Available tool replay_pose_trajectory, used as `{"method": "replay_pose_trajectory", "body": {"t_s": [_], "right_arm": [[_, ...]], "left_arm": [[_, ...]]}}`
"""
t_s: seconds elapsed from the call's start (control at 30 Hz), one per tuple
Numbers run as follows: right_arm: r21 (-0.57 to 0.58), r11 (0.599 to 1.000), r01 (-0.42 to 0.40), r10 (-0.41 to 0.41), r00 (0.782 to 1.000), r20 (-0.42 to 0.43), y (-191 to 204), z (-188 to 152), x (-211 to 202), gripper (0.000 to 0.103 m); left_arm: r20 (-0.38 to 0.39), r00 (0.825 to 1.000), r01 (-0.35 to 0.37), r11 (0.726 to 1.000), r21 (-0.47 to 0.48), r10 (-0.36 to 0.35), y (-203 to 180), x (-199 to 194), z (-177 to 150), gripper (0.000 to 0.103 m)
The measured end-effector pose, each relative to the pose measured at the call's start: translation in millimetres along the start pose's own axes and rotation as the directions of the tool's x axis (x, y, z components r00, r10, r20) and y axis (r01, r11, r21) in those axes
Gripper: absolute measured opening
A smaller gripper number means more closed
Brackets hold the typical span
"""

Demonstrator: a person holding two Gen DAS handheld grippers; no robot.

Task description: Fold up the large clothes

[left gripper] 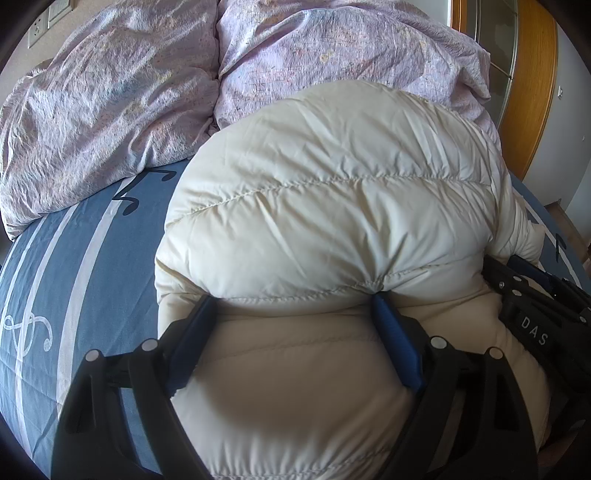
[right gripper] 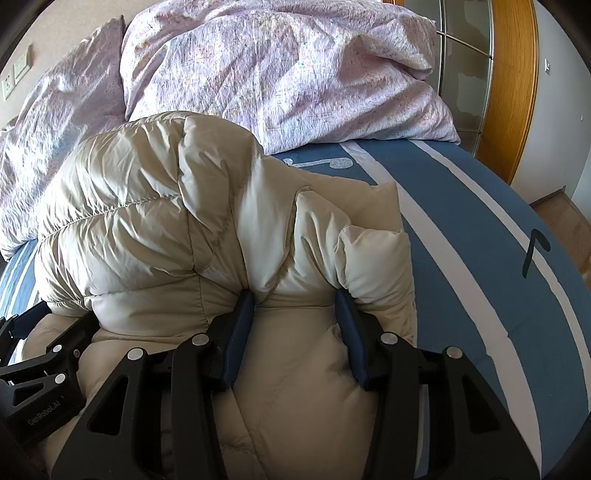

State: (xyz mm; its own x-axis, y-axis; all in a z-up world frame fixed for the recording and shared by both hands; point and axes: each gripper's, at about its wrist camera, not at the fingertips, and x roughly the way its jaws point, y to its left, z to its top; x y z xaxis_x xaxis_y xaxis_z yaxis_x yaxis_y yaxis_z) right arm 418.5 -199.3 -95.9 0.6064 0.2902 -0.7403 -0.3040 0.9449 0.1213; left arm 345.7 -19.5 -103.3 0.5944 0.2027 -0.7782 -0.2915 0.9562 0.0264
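A cream puffy down jacket (left gripper: 332, 192) lies bunched and folded over on the bed. My left gripper (left gripper: 295, 299) stands wide, its blue pads (left gripper: 395, 339) on either side of a thick roll of the jacket's near edge, tips tucked under the upper fold. In the right wrist view the jacket (right gripper: 147, 221) fills the left half. My right gripper (right gripper: 294, 295) is shut on a creased bunch of it near the right end. The two grippers sit side by side: the right gripper (left gripper: 535, 306) shows at the left view's right edge, the left gripper (right gripper: 37, 369) at the right view's lower left.
The bed has a blue sheet with white stripes (left gripper: 74, 277) (right gripper: 480, 258). A crumpled lilac duvet (left gripper: 110, 110) (right gripper: 277, 81) is piled at the far side, touching the jacket. A wood-framed glass door (right gripper: 509, 81) stands at the right; wall sockets (left gripper: 37, 29) at upper left.
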Motion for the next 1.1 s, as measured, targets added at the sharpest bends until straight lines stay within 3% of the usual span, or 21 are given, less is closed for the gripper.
{"method": "replay_pose_trajectory", "body": {"t_s": [0.57,0.9,1.1], "right_arm": [[0.053,0.998,-0.042,0.043,0.999,-0.017,-5.1,-1.9,5.1,0.048],[0.064,0.994,-0.089,0.095,0.99,-0.104,-9.9,7.8,10.7,0.048],[0.084,0.991,-0.108,0.123,0.97,-0.209,-13.1,25.3,8.8,0.049]], "left_arm": [[-0.011,1.0,0.002,1.0,0.0,-0.002,-0.8,1.3,0.2,0.087],[-0.094,0.996,0.0,0.998,0.058,0.005,-3.0,-6.3,14.8,0.086],[-0.002,1.0,-0.028,0.998,0.064,0.028,12.5,-46.4,16.7,0.086]]}}
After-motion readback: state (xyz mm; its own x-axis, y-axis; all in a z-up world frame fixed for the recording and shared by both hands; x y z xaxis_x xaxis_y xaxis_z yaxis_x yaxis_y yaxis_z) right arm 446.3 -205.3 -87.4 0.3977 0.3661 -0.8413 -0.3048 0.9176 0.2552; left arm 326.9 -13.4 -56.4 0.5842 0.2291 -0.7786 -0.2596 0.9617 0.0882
